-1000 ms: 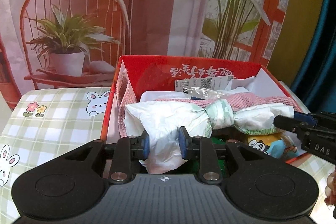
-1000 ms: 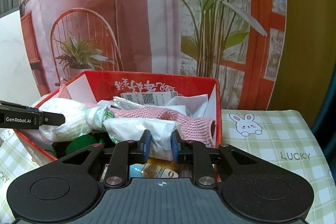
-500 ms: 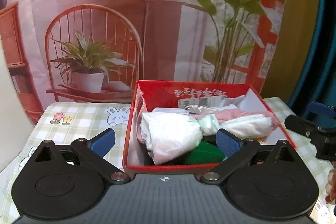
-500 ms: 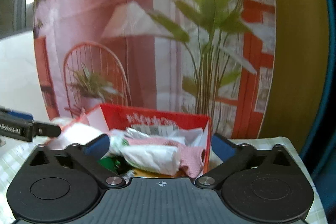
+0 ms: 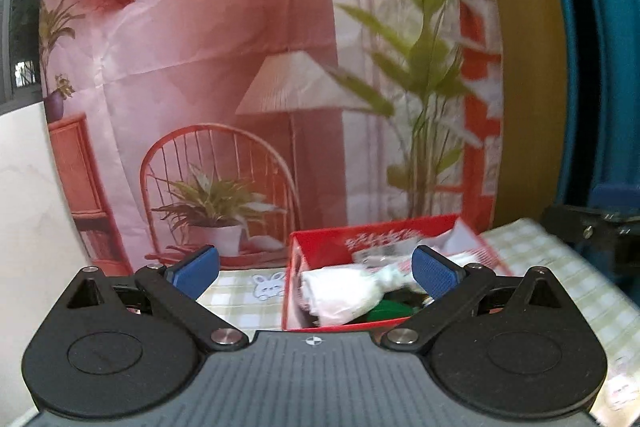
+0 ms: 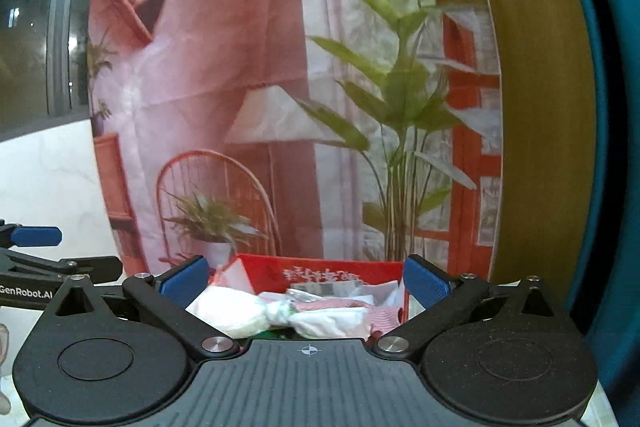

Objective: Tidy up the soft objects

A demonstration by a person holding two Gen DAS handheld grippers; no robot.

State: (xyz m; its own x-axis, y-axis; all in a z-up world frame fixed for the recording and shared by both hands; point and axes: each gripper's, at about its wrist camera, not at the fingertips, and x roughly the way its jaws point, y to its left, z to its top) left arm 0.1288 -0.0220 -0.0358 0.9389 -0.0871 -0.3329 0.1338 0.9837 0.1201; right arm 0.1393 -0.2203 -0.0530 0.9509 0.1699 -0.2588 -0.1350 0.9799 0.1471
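The left claw [image 5: 316,273] has its jaws spread fully wide with nothing between the blue pads. The right claw [image 6: 304,281] is the same, wide and empty, pointing slightly downward.

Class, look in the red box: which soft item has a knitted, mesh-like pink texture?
The pink knitted cloth at the right of the red box; the white twisted bundle beside it is smooth and pale.

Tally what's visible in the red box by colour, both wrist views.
White: 1, knotted white bundle
Pink: 1, pink knit cloth
Green: 1, green item, mostly hidden
White paper with a printed label: 1
Total: 4 in the red box
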